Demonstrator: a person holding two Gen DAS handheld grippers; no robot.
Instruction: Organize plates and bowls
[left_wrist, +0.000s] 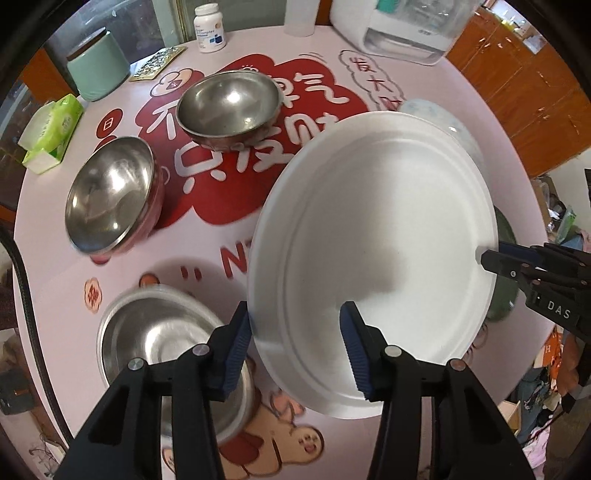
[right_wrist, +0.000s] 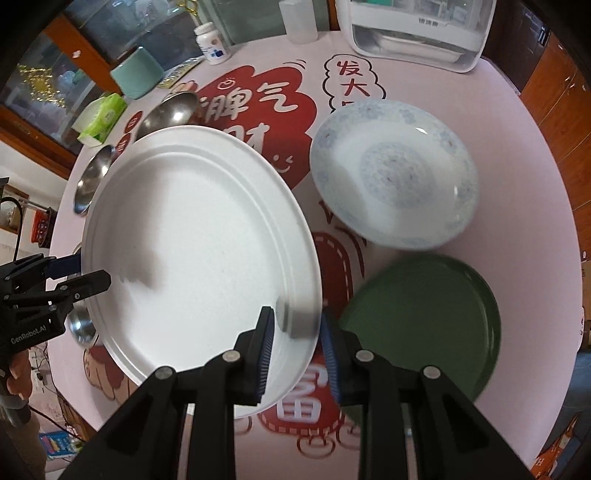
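You have the white plate pinched at opposite edges: your left gripper straddles its near rim with the jaws partly closed, and your right gripper clamps the far rim, jaws narrow, pads on either side of the edge. Two grips keep so broad and thin a plate from tipping, which is probably why you carry it this way, tilted and clear of the bench. Just right of your right gripper lies the green plate, and beyond it the blue-patterned dish; either looks a fair stacking spot. Left of your left gripper sit three steel bowls, the nearest just below the jaws, a second and a third farther off. All bowls and plates look empty
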